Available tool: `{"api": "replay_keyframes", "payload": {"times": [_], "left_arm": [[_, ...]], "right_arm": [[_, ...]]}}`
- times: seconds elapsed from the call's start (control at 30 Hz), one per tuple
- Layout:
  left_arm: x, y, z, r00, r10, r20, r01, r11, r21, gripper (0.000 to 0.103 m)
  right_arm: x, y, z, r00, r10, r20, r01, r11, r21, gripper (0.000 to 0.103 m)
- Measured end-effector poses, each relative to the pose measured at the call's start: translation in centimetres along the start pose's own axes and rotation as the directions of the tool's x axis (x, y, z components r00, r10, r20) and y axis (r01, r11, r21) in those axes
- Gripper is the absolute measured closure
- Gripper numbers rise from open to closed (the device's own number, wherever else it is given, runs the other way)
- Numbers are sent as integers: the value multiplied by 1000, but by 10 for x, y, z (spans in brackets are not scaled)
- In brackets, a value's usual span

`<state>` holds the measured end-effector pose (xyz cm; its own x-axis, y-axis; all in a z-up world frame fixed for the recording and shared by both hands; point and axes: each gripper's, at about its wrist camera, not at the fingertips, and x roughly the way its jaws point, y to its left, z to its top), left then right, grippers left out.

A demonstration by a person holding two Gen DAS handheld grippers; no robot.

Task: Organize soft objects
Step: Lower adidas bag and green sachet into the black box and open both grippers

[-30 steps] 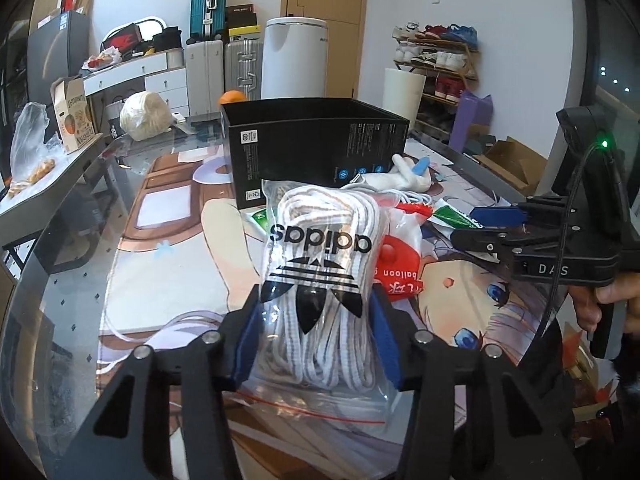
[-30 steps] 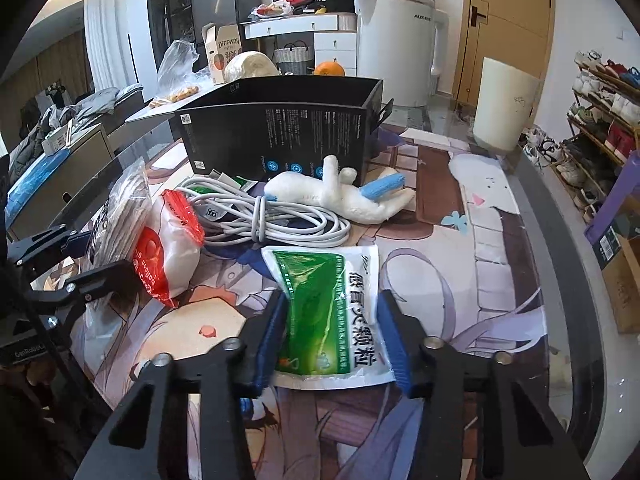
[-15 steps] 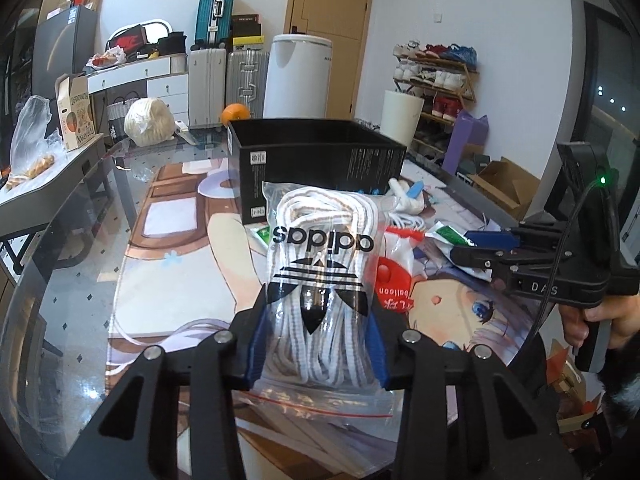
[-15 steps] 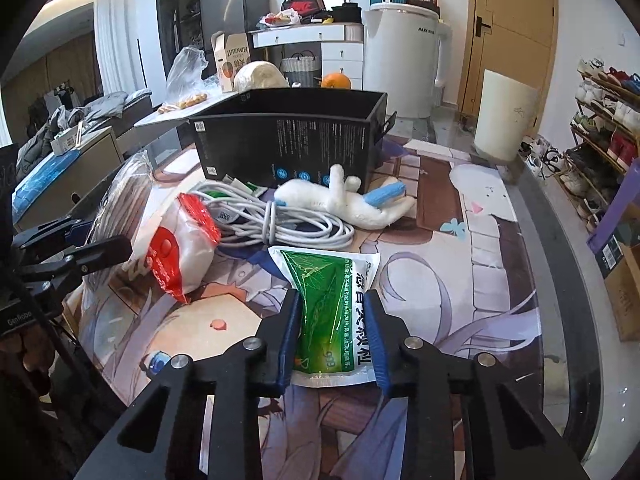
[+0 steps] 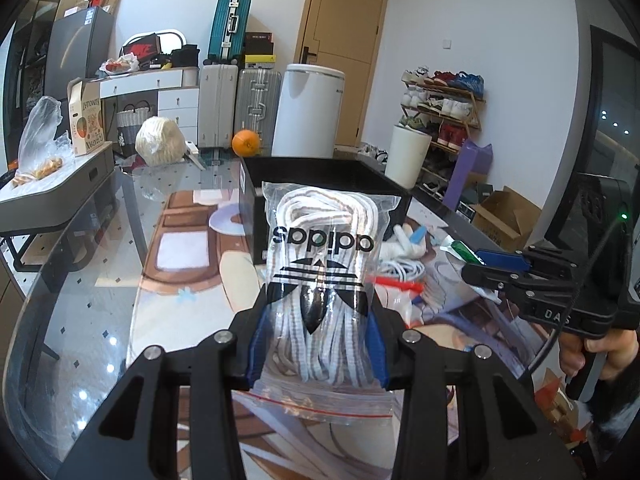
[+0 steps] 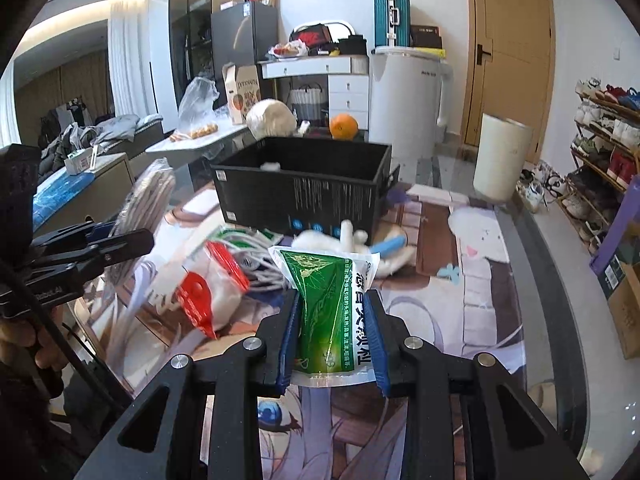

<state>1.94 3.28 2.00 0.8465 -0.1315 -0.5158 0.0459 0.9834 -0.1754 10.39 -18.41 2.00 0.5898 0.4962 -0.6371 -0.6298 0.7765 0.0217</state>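
My left gripper (image 5: pixel 318 316) is shut on a clear zip bag of white laces (image 5: pixel 324 280) with a black adidas logo, held above the table. My right gripper (image 6: pixel 334 316) is shut on a green-and-white sachet (image 6: pixel 330 304), lifted off the mat. The open black box (image 6: pixel 304 184) stands behind both, on the table; it also shows in the left wrist view (image 5: pixel 320 172). On the mat lie a red-and-white balloon bag (image 6: pixel 208 292), a coiled white cable (image 6: pixel 256 264) and a white plush toy (image 6: pixel 352 240).
An orange (image 6: pixel 344 126) and a wrapped round bundle (image 6: pixel 272 118) sit beyond the box. The glass table edge (image 6: pixel 560 280) runs along the right. A shoe rack (image 5: pixel 444 108), suitcases and a white bin (image 5: pixel 308 108) stand in the room behind.
My right gripper closed on the green sachet and lifted it off the mat. My left gripper raised the bag of laces higher, toward the black box.
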Motion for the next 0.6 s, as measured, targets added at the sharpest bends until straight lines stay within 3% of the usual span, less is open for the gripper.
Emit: {"api": "replay_keyframes", "payload": {"times": [0.6], "left_arm": [[16,-11,52,998,15,64,-19,998,52,63]], "right_arm": [[-4,4,56,992,24,120,-18,999,-50,72]]}}
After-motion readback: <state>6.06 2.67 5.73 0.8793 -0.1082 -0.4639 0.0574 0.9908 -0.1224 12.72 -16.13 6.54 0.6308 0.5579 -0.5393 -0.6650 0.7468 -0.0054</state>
